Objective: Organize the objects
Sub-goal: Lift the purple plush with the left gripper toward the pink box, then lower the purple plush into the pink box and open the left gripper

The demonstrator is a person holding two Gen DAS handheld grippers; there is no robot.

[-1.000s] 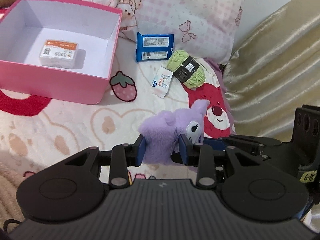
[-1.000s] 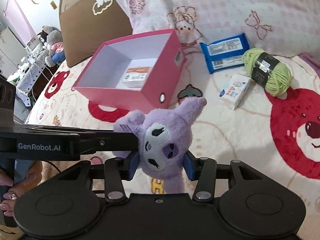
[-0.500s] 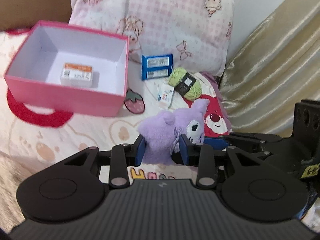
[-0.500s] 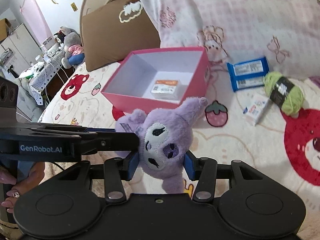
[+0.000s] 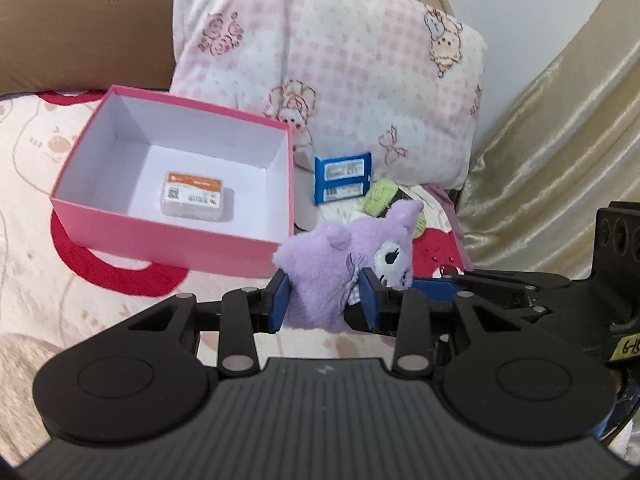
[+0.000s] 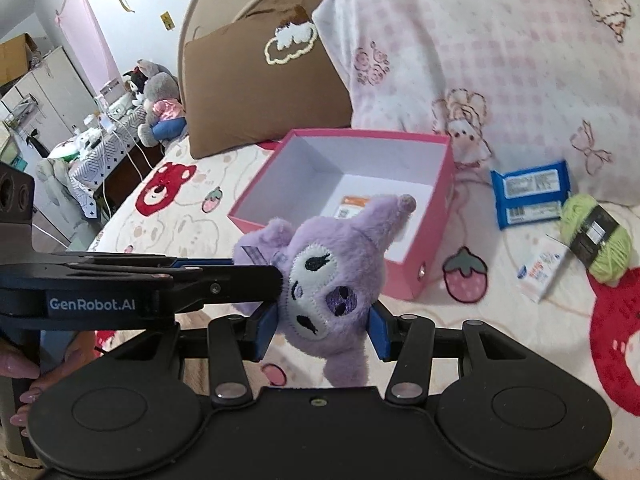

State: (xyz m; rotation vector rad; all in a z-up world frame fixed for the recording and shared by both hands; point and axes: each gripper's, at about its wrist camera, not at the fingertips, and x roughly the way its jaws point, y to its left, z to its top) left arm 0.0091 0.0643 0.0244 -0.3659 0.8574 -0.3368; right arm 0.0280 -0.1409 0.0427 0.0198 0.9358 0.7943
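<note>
A purple plush toy (image 5: pixel 336 276) (image 6: pixel 332 280) hangs above the bed, gripped from two sides. My left gripper (image 5: pixel 323 302) is shut on its body, and my right gripper (image 6: pixel 322 330) is shut on its head, just below the face. The left gripper's arm (image 6: pixel 160 292) reaches in from the left in the right wrist view. An open pink box (image 5: pixel 100 216) (image 6: pixel 432 248) lies on the bed just beyond the toy, with a small labelled packet (image 5: pixel 192 196) on its white floor.
Right of the box lie a blue wipes pack (image 6: pixel 530 192), a green yarn ball (image 6: pixel 596 240) and a small white packet (image 6: pixel 542 272). A pink checked pillow (image 5: pixel 332 64) and a brown cushion (image 6: pixel 256 92) stand behind. Gold curtain fabric (image 5: pixel 560 160) hangs at the right. A hand (image 6: pixel 20 368) grips the left tool.
Both grippers have risen with the plush toy between them and moved toward the pink box. The box now appears farther below, and more pillow and room show.
</note>
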